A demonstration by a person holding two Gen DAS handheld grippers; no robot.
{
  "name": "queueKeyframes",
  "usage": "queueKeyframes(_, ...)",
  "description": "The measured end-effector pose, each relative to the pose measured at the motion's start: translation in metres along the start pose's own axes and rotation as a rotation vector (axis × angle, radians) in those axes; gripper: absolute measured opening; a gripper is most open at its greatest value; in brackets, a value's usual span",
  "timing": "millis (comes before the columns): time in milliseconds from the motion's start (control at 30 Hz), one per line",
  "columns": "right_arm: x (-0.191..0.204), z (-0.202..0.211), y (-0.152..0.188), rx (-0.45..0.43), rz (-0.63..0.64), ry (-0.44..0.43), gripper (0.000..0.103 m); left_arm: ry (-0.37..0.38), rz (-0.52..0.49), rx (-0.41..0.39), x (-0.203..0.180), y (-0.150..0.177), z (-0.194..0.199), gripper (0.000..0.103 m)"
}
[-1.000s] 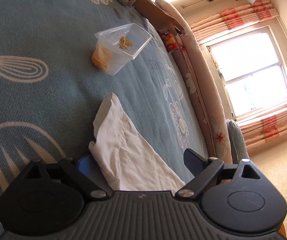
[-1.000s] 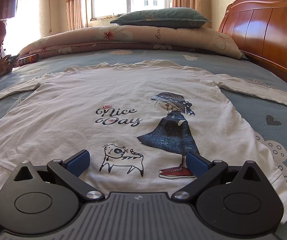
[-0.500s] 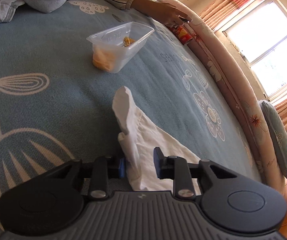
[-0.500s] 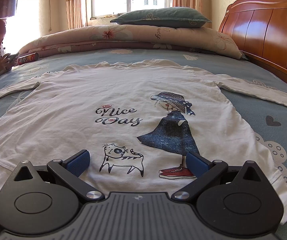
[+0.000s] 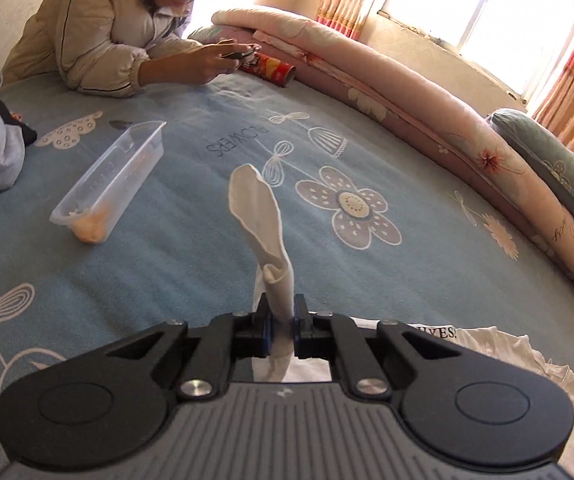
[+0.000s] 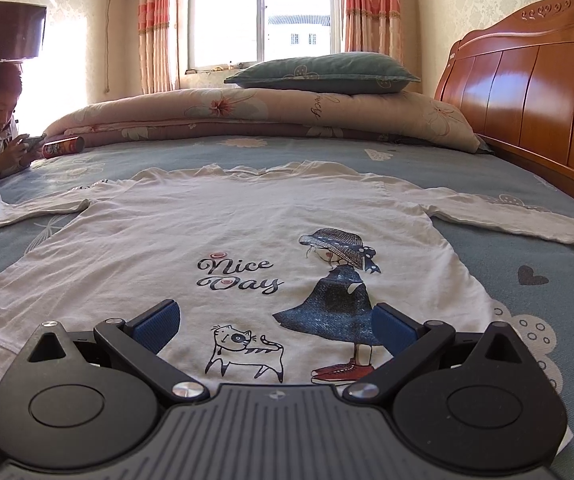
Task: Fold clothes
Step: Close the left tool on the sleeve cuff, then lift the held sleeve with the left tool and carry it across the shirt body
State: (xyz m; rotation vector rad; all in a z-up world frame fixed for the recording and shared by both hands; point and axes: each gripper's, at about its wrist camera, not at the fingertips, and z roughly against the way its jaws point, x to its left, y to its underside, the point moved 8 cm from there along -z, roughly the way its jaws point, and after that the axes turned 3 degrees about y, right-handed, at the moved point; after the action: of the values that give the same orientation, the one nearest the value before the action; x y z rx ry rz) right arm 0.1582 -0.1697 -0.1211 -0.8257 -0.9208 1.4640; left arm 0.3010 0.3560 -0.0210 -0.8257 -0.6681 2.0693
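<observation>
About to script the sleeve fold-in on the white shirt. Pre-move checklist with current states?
1. Left gripper shut on the left sleeve: ok, the cloth is pinched between the fingers and its cuff end stands up past them.
2. Sleeve lifted off the bed: ok at the grasp; the rest trails down to the shirt.
3. Right gripper free: ok, fingers wide open above the shirt, holding nothing.
4. Shirt body flat, print up: ok, a few wrinkles at the collar.
5. Plastic container clear of the fold path: ok, it sits away from the sleeve.
6. Right sleeve laid out: ok, stretched flat on the bed.
</observation>
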Motion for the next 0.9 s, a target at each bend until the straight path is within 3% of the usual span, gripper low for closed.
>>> queueKeyframes(233, -0.002, 0.007, -0.005, -0.020, -0.042, -0.054, 0.103, 0.030, -0.130, -0.017, -0.093, -0.017, 0.016, 0.007)
queueKeyframes(533, -0.014, 0.009, -0.007, -0.017, -0.137, -0.096, 0.103, 0.092, -0.248, -0.028, -0.199, -0.011, 0.019, 0.007)
queueKeyframes(900, -0.026, 0.010, -0.008, -0.009, -0.218, -0.118, 0.103, 0.157, -0.285, -0.015, -0.275, 0.011, 0.011, 0.006)
